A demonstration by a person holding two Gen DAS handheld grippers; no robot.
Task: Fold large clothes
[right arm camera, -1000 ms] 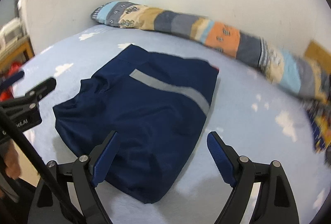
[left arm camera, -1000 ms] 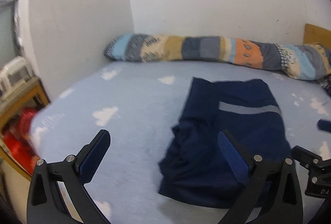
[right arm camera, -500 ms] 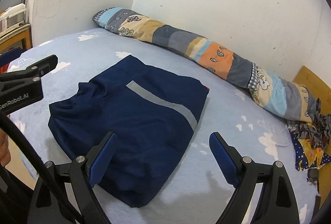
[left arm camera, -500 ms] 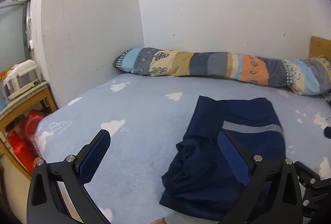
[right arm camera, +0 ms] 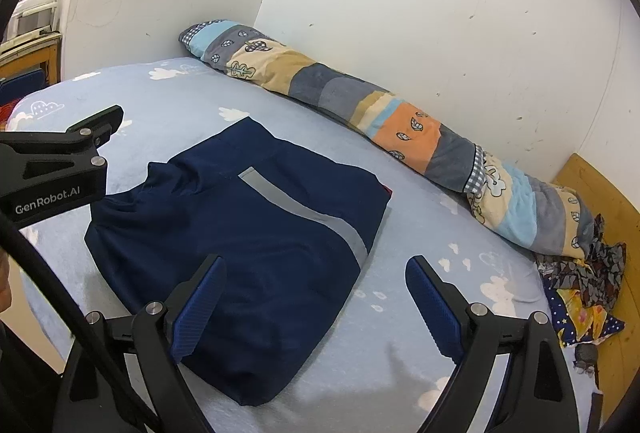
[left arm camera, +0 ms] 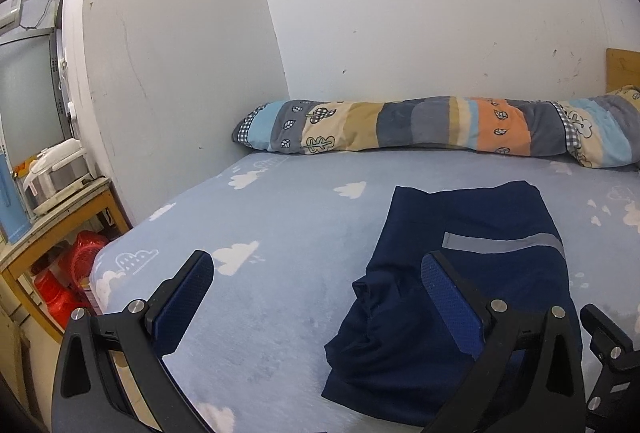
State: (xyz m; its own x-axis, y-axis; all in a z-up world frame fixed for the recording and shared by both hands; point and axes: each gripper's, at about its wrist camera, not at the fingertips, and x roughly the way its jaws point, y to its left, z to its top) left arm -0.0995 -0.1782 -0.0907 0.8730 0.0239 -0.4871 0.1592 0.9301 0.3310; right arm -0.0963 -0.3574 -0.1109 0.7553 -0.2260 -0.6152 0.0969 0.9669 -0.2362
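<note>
A folded navy garment (left arm camera: 472,273) with a grey stripe lies on the light blue bed (left arm camera: 280,225); it also shows in the right wrist view (right arm camera: 256,233). My left gripper (left arm camera: 316,289) is open and empty, held above the bed's near edge, to the left of the garment. My right gripper (right arm camera: 316,293) is open and empty above the garment's near right part. The left gripper's finger (right arm camera: 60,161) shows at the left of the right wrist view.
A long patchwork bolster (left arm camera: 440,129) lies along the far wall. A wooden side table (left arm camera: 60,217) with a rice cooker (left arm camera: 56,173) stands left of the bed. Crumpled patterned cloth (right arm camera: 588,289) lies at the bed's right by a wooden board (right arm camera: 600,201).
Both grippers have pulled back and risen from the garment, so more wall and bed show. The garment lies still and both grippers stay open.
</note>
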